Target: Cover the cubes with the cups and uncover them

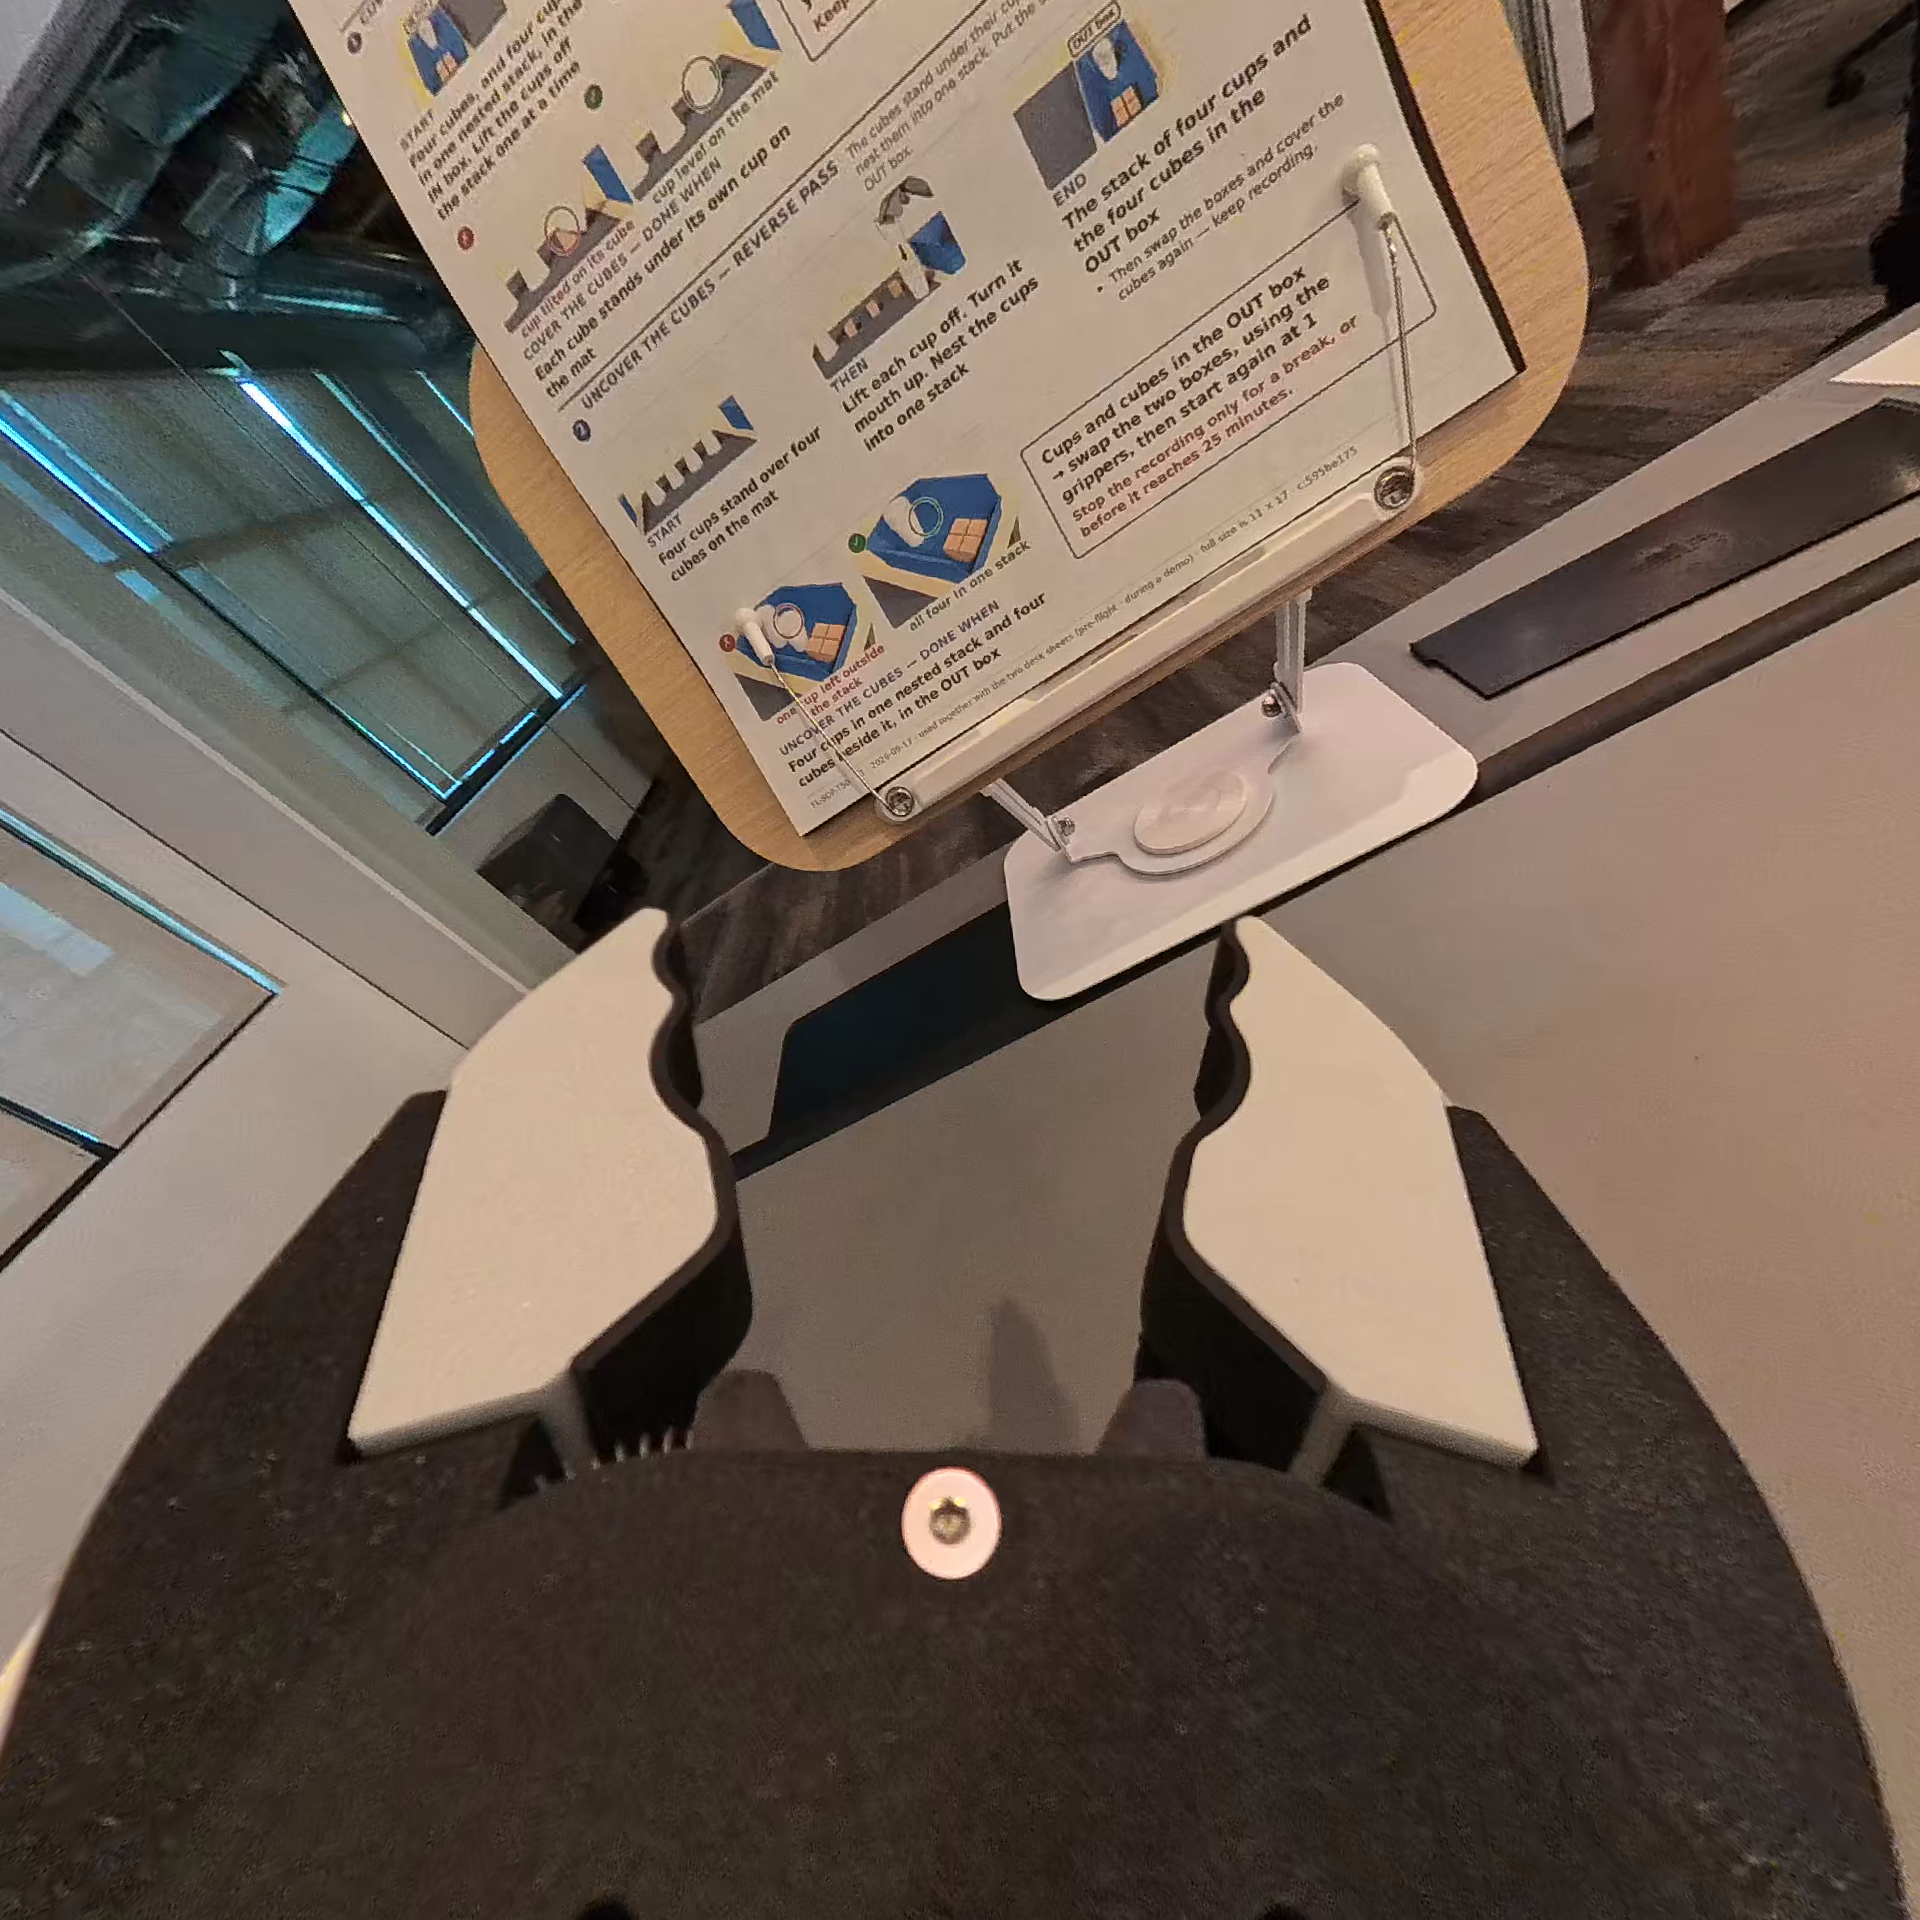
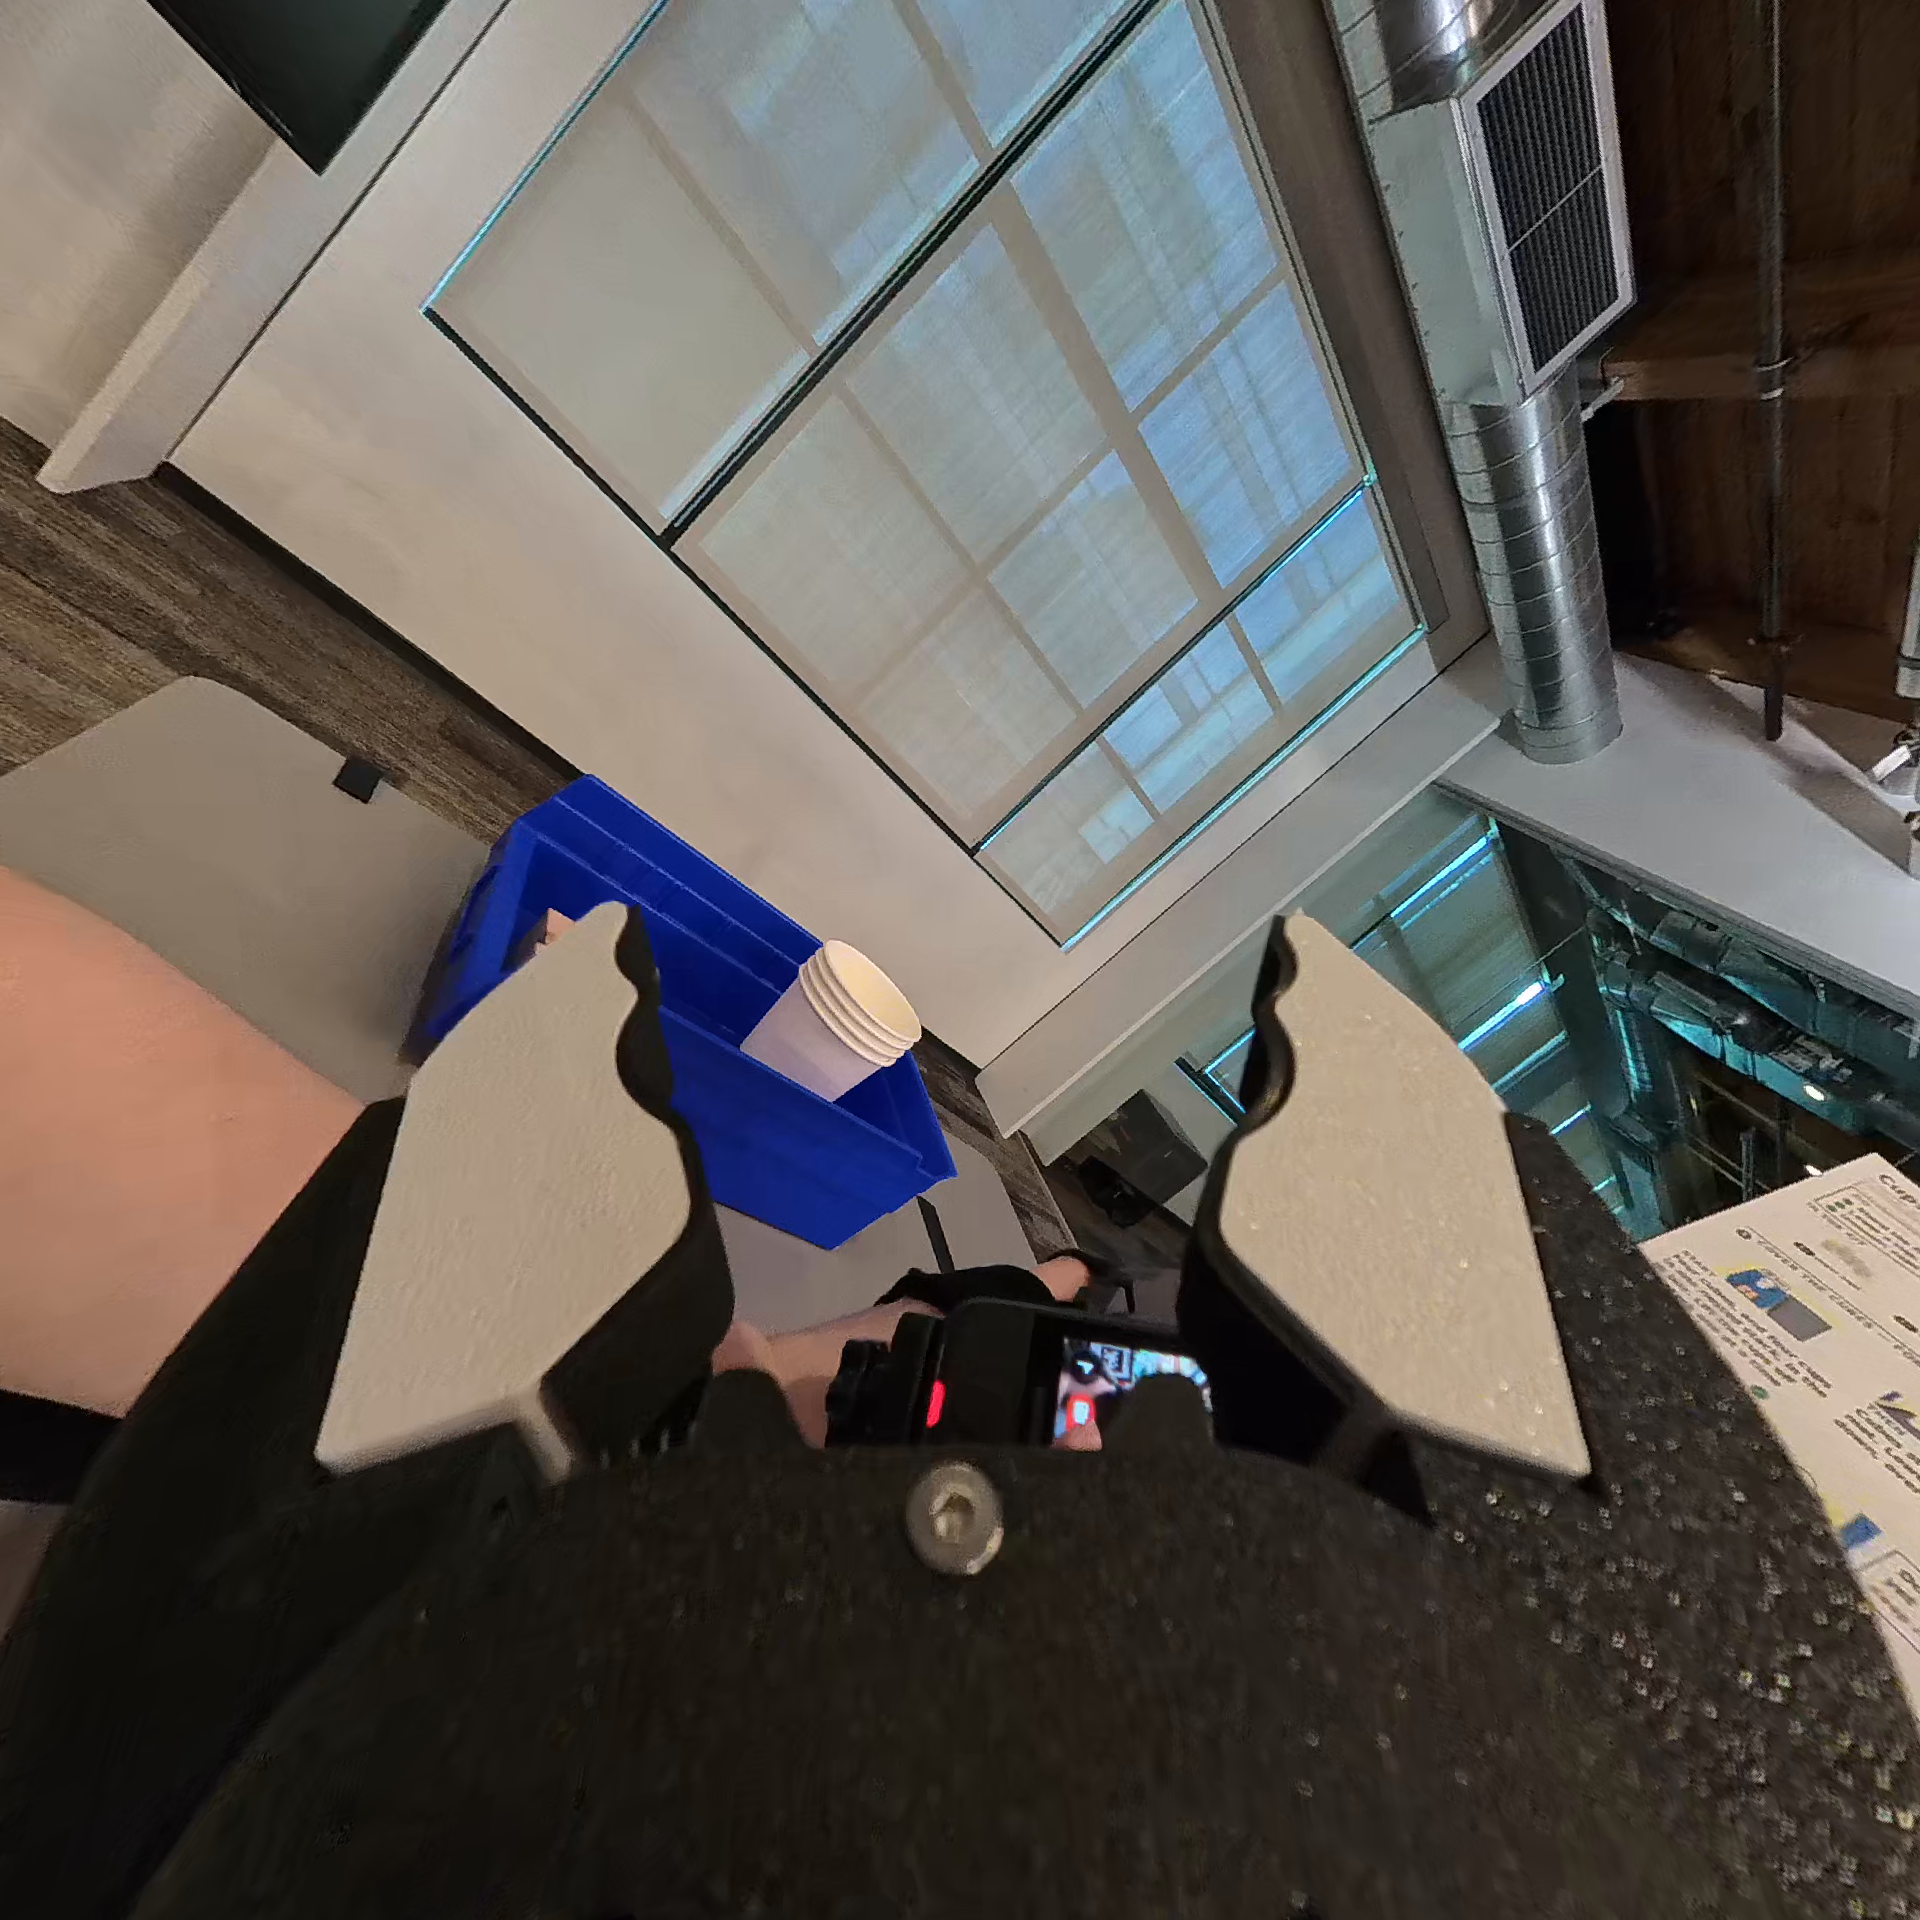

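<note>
A nested stack of white paper cups (image 2: 836, 1018) stands in a blue bin (image 2: 758, 1122) on the table, seen in the strongly tilted right wrist view. No cubes show in either view. My right gripper (image 2: 951, 940) is open and empty, held in the air well short of the bin. My left gripper (image 1: 945, 935) is open and empty above the grey table (image 1: 1558, 1039), pointing at the foot of a sheet stand. The other gripper's camera body (image 2: 1039, 1382) shows low between my right fingers, held by a gloved hand.
A wooden board with a printed instruction sheet (image 1: 987, 343) stands on a white base (image 1: 1236, 821) ahead of the left gripper. A dark mat (image 1: 1683, 551) lies at the far right. A person's forearm (image 2: 135, 1122) crosses the right view's left side. A printed sheet (image 2: 1829, 1340) lies at right.
</note>
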